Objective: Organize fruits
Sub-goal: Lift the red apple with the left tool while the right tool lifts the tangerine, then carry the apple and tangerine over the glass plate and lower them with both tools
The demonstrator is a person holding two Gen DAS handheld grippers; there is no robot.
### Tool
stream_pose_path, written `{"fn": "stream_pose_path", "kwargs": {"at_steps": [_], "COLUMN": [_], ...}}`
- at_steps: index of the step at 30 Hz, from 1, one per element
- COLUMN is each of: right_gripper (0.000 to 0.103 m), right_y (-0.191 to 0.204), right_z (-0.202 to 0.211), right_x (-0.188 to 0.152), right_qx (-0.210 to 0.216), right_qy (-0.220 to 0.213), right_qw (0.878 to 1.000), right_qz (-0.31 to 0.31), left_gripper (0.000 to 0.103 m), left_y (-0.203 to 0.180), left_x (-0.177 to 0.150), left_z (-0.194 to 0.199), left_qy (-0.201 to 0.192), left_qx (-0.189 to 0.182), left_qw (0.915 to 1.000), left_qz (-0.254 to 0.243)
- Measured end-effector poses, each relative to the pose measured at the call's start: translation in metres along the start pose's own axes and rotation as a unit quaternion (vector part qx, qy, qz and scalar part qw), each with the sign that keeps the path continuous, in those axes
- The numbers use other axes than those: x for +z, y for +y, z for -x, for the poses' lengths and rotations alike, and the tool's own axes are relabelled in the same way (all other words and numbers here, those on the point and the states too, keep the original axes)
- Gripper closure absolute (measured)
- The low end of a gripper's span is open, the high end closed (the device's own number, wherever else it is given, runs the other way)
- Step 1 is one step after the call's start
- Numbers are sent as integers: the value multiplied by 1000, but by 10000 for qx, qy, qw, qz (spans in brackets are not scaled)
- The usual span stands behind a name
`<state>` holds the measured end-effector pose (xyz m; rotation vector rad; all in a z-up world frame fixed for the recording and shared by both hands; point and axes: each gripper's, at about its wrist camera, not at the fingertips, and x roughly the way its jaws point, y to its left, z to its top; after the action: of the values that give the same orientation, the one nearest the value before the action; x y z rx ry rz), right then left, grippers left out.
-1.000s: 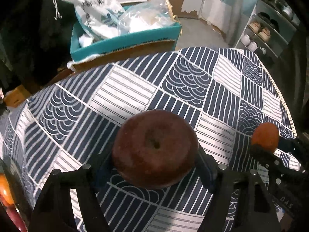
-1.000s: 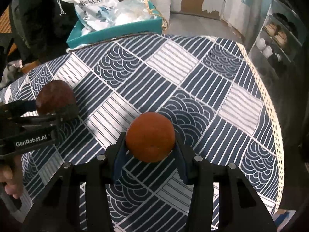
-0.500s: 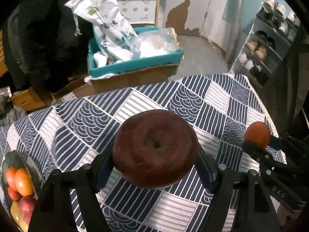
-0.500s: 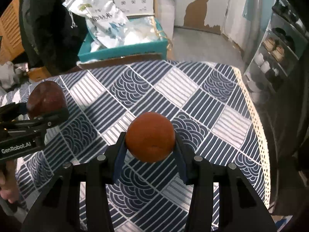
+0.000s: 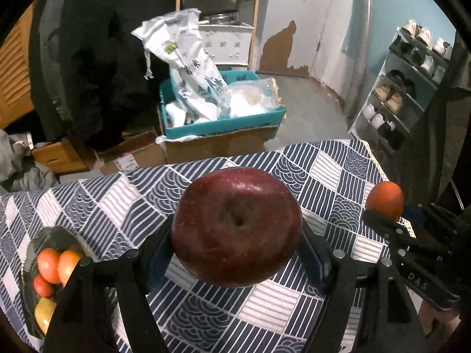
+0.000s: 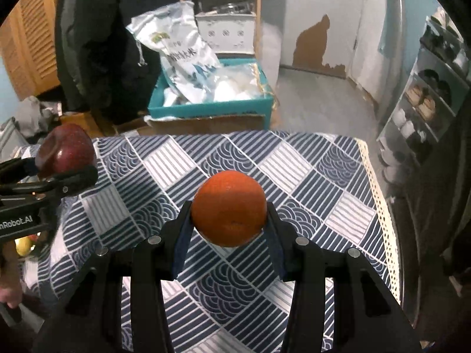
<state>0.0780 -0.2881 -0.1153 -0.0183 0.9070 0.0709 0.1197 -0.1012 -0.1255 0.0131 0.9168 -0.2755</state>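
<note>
Blue-and-white patterned cloth covers the surface under both grippers. Left gripper: its jaws pinch one dark red apple, held clear above the cloth. Right gripper: its jaws pinch one orange, also held off the cloth. Only the left wrist view shows the dark plate down to the left of the jaws, with four fruits counted on it, three orange-red and one yellow. Each view catches the other gripper at its edge. Beyond the jaws, past the surface's far edge, stands one teal box with bags; a shoe rack is at right.
</note>
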Motion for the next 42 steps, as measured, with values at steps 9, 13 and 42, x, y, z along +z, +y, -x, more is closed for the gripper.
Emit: {"fn": "stream_pose_path", "kwargs": {"at_steps": [9,13,42], "right_gripper": [57,57,57], "right_y": [29,45,191], "right_z": [24,33,40], "right_x": [16,20,40], "right_qx": [185,264,1071], "right_qy": [-273,-375,-461], "right_qw": [9993,9985,9849], "right_qz": [196,314,1279], "left_gripper": [25,25,25], "left_y": [30,41,167], "left_x": [-3,-4,-42], "left_z": [40,57,123], "left_qy": [-245,-337,-618], "left_qx": [197,241,572], "left_qw": [9994,9990,9900], "left_qz": [117,184,1129]}}
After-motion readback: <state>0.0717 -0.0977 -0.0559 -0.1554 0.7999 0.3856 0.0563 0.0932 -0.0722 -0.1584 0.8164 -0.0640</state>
